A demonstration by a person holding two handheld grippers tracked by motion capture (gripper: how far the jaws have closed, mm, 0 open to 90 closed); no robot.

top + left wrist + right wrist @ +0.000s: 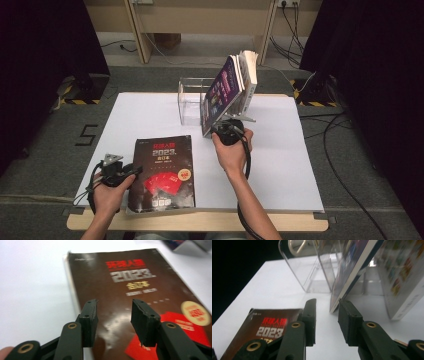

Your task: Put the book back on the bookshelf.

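Observation:
A dark book point(165, 170) with red cards and "2023" on its cover lies flat at the table's front left. My left gripper point(135, 173) sits at its left edge; in the left gripper view the left gripper point(113, 312) hangs open over the cover point(130, 285), with nothing between the pads. A purple-covered book point(223, 92) leans tilted against other upright books point(248, 75) by a clear holder point(192, 100). My right gripper point(226, 131) is at its lower corner. In the right gripper view its jaws point(327, 302) stand open, the book's bottom edge point(352, 270) just beyond the right pad.
The white tabletop point(290, 155) has bare room on the right and back left. The clear acrylic holder point(312, 272) stands at the back centre, with a white-spined book point(402, 282) beside the leaning one. Cables and dark curtains surround the table.

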